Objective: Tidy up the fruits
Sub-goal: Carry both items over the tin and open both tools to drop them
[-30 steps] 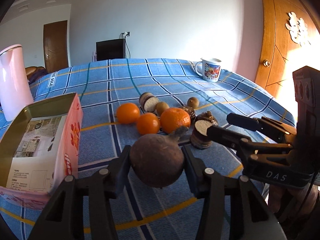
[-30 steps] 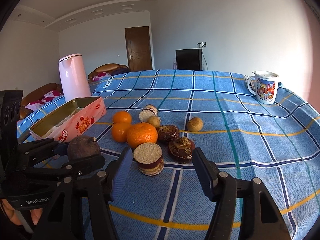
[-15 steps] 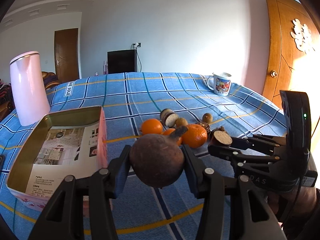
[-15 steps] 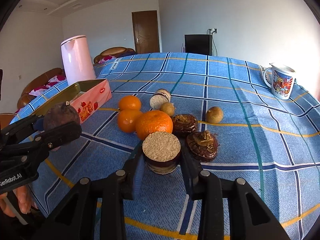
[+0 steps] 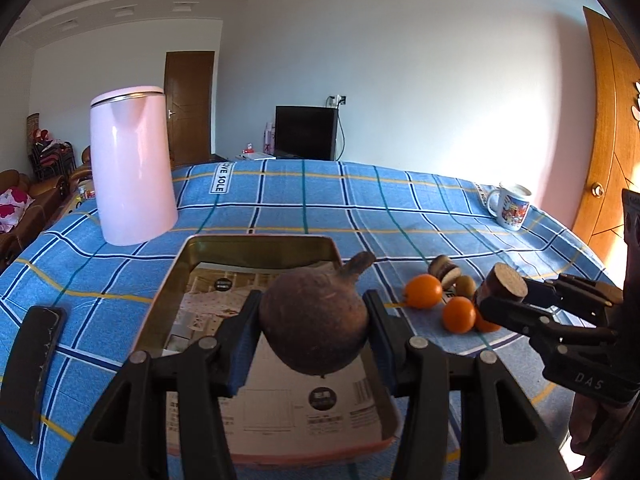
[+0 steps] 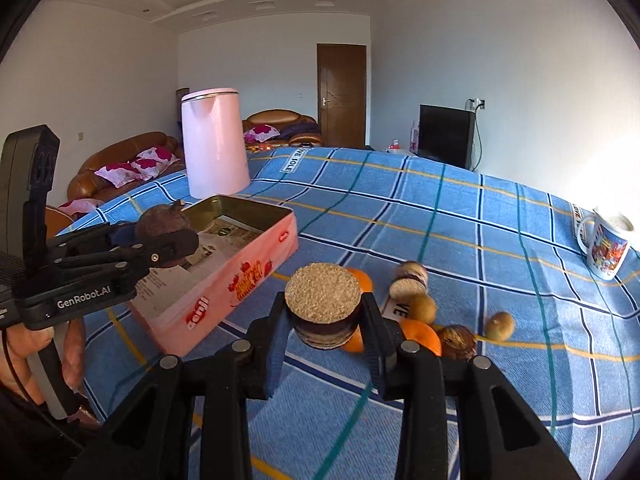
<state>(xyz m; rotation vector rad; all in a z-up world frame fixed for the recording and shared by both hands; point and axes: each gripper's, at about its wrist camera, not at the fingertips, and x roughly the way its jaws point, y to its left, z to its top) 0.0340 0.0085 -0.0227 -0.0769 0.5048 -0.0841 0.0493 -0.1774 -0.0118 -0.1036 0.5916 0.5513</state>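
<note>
The left tongs [image 5: 314, 326] are clamped on a round, dark brown fruit [image 5: 314, 322] with a stubby stem, both pads pressed to its sides; the fruit hangs above the open pink tin box [image 5: 256, 246], over the printed paper lining [image 5: 316, 412] that covers the box floor; the box sits on the blue checked tabletop [image 5: 360, 200], near its left side. The right tongs [image 6: 323, 320] are closed on a halved brown fruit [image 6: 323, 300], its pale, grainy cut face turned up, held clear of the cloth just right of the box's long pink wall [image 6: 224, 292]; a hand [image 6: 24, 360] grips the left tool at the left edge of the right wrist view. Below and right of the held half lie the loose fruits: oranges [image 5: 423, 296], another cut half [image 6: 407, 287], small tan round fruits [image 6: 499, 325] and a dark brown one [image 6: 458, 342], all close together. A pink kettle [image 5: 132, 166] stands at the far left beyond the box; a printed mug [image 5: 512, 206] stands at the far right edge; a dark flat phone-like slab [image 5: 32, 368] lies on the near left.
</note>
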